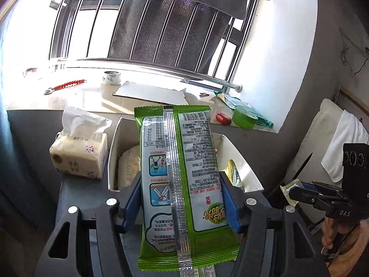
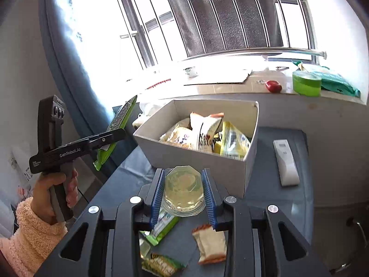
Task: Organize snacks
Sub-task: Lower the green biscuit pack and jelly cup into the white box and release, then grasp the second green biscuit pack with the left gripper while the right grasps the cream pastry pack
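My left gripper (image 1: 182, 198) is shut on a green snack packet (image 1: 182, 184), held upright in front of the white cardboard box (image 1: 113, 143); the same packet shows edge-on in the right wrist view (image 2: 115, 129). My right gripper (image 2: 183, 194) is shut on a clear jelly cup (image 2: 183, 189), held just short of the box's near wall (image 2: 203, 161). The box holds several snack packs (image 2: 207, 133). Loose snacks lie on the grey table under my right gripper: a green wrapper (image 2: 161, 228), a beige pack (image 2: 211, 242) and a green pack (image 2: 159, 265).
A tissue pack (image 1: 80, 152) stands left of the box. A white remote (image 2: 286, 161) lies right of it. The windowsill behind holds a tape roll (image 1: 111, 78), cardboard sheet (image 1: 150, 93), red object (image 2: 273, 85) and green tub (image 2: 306, 83).
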The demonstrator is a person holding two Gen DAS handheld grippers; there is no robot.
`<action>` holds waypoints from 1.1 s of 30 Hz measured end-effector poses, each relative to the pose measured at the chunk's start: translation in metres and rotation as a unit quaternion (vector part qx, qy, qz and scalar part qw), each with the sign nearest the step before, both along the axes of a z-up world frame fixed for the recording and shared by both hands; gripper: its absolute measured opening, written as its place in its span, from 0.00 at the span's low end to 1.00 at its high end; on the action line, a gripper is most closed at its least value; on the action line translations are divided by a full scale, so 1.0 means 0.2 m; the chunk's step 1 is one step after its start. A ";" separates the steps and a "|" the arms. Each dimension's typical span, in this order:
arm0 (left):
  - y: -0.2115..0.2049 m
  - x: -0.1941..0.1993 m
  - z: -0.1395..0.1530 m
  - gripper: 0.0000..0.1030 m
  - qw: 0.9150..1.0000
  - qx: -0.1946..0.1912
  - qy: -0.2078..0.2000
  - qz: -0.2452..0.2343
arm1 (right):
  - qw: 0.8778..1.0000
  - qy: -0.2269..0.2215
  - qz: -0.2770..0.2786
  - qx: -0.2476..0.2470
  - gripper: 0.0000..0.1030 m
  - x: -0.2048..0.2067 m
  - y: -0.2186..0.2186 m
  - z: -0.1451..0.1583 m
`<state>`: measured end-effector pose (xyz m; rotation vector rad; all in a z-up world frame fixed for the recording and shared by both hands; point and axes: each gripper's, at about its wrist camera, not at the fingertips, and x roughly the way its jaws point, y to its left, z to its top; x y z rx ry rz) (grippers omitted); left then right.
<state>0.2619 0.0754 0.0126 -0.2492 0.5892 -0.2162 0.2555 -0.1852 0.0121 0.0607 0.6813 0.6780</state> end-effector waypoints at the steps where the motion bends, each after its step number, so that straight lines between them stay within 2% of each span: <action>1: 0.01 0.05 0.01 0.64 1.000 0.004 0.000 0.002 | 1.000 0.008 -0.004 -0.001 0.35 0.08 0.02 0.01; 6: -0.02 0.31 0.00 0.64 0.999 0.039 0.021 0.003 | 0.999 0.022 -0.026 -0.020 0.35 0.40 0.13 0.03; 9: -0.06 0.42 -0.04 0.65 0.996 0.076 0.035 0.009 | 0.998 0.029 -0.047 -0.031 0.35 0.54 0.17 0.01; 10: -0.07 0.45 -0.05 0.70 0.996 0.084 0.038 0.012 | 0.997 0.031 -0.056 -0.038 0.35 0.57 0.18 0.00; 11: -0.08 0.48 -0.07 0.84 0.994 0.092 0.048 0.014 | 0.997 0.032 -0.059 -0.042 0.35 0.61 0.19 -0.01; 13: -0.08 0.53 -0.11 1.00 0.992 0.098 0.075 0.023 | 0.996 0.027 -0.069 -0.043 0.36 0.67 0.20 -0.01; 15: -0.09 0.52 -0.13 1.00 0.991 0.101 0.082 0.024 | 0.995 0.033 -0.085 -0.041 0.63 0.71 0.18 -0.02; 16: -0.09 0.51 -0.13 1.00 0.991 0.105 0.083 0.025 | 0.995 0.036 -0.094 -0.028 0.92 0.71 0.16 -0.02; 17: -0.09 0.50 -0.14 1.00 0.990 0.109 0.082 0.023 | 0.995 0.031 -0.095 -0.009 1.00 0.71 0.13 -0.02; 21: -0.12 0.41 -0.12 1.00 0.990 0.120 0.075 0.018 | 0.996 0.023 -0.091 0.010 1.00 0.65 0.09 0.00; 26: -0.15 0.24 -0.02 1.00 0.992 0.115 0.055 0.003 | 0.996 0.027 -0.074 0.034 1.00 0.54 0.03 0.05; 33: -0.27 -0.18 0.08 1.00 0.993 0.115 0.023 -0.020 | 0.998 0.016 -0.020 0.057 1.00 0.18 -0.08 0.13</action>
